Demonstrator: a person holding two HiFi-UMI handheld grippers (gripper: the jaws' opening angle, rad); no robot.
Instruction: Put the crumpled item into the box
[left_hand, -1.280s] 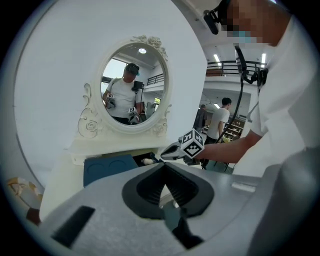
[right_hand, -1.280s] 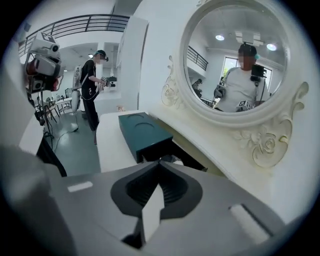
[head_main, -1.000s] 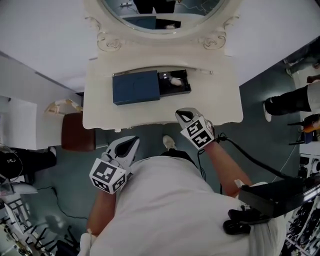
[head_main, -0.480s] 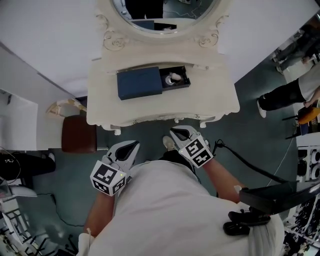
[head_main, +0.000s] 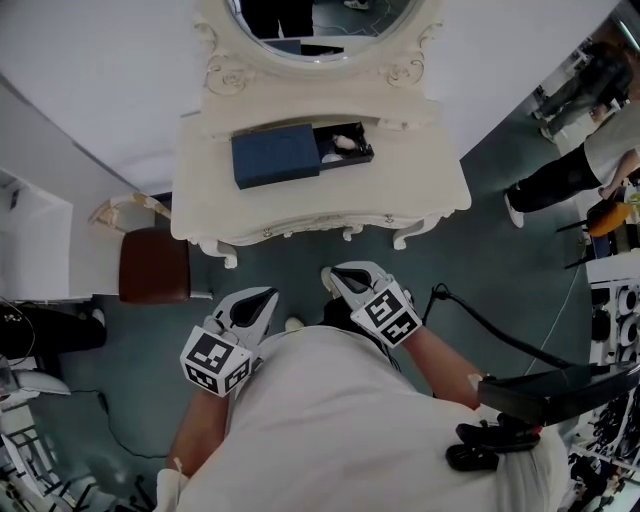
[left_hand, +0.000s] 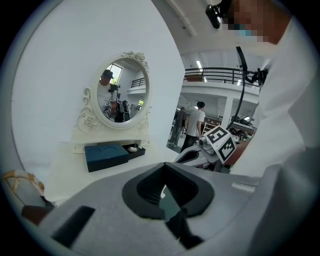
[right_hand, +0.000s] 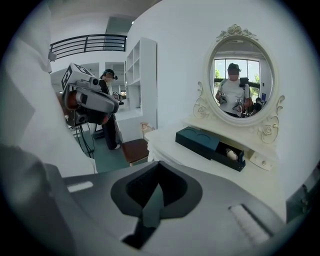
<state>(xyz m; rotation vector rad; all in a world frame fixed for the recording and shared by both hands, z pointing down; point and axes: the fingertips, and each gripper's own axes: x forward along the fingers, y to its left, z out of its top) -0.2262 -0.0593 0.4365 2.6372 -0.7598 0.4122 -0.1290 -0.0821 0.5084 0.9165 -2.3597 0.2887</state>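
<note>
Stool with a brown seat stands at the far left, just beside the white desk. Next comes the left gripper, held close to the person's body and well apart from the desk, its jaws clenched on nothing. On the desk, below the oval mirror, lies the navy box with its tray slid out to the right. The crumpled item lies in that tray; it is small and pale, perhaps paper, though the view is too coarse to be sure. The right gripper likewise hangs near the torso, jaws pressed together and empty.

The item looks to be placed, but the tray is open. If the tray is pushed shut, a springy wad could catch under the sleeve and jam or spill. A black cable trails on the floor at right, a trip hazard.
</note>
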